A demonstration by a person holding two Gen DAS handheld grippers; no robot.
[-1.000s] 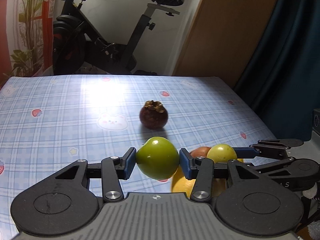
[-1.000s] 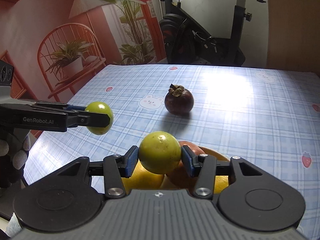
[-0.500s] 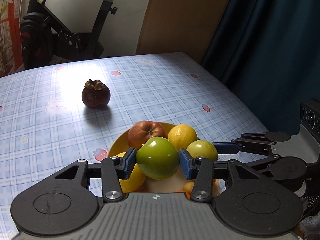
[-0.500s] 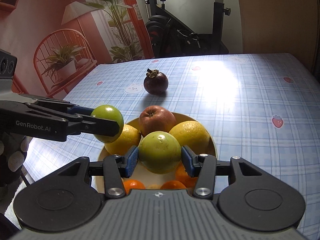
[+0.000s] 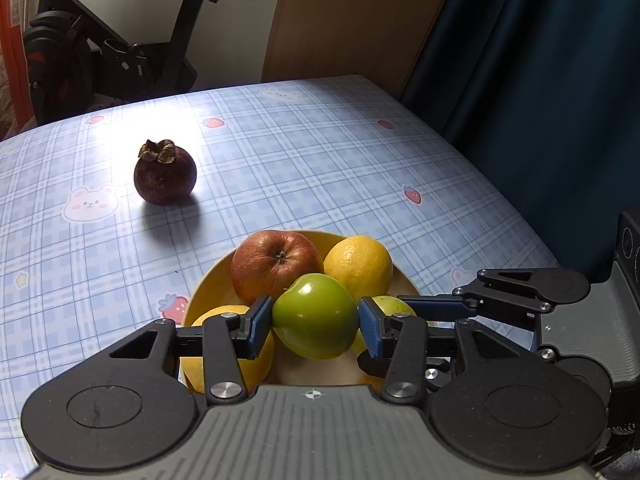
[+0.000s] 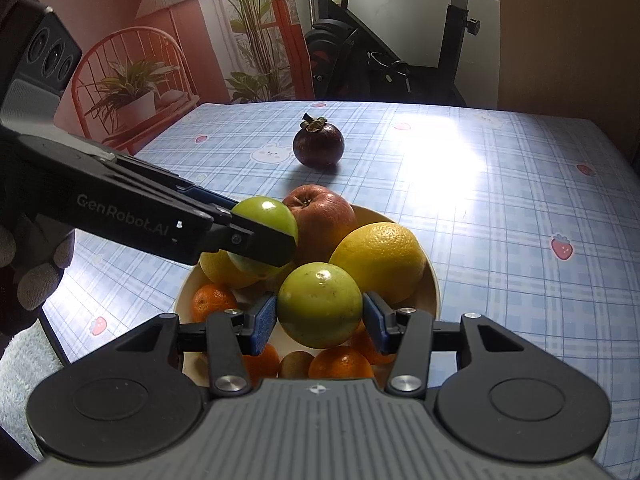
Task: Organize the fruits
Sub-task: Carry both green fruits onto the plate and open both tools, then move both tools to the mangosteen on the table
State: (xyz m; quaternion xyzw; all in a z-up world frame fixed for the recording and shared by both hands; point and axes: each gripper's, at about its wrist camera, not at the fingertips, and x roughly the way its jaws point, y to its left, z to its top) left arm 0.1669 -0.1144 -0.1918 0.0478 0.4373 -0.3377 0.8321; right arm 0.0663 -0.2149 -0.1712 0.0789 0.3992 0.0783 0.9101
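Note:
My left gripper (image 5: pixel 316 320) is shut on a green apple (image 5: pixel 316 316), just above a yellow bowl (image 5: pixel 200 300) of fruit. My right gripper (image 6: pixel 320 316) is shut on a yellow-green apple (image 6: pixel 320 304) over the same bowl (image 6: pixel 434 284). The bowl holds a red apple (image 6: pixel 320 220), a large orange (image 6: pixel 378 260), small tangerines (image 6: pixel 212 300) and a kiwi (image 6: pixel 296 364). In the right wrist view the left gripper (image 6: pixel 264 236) comes in from the left with its green apple (image 6: pixel 264 216) beside the red apple. A dark mangosteen (image 5: pixel 165 178) sits alone on the tablecloth beyond the bowl.
The table (image 6: pixel 520 200) has a blue checked cloth and drops off close to the bowl's near left side. An exercise bike (image 6: pixel 380 60) stands behind the far edge. A dark curtain (image 5: pixel 540 80) hangs to the right. A gloved hand (image 6: pixel 36 264) holds the left gripper.
Both grippers have come forward and down over the bowl, each still gripping its apple. The left one swung right, so the bowl now fills its view.

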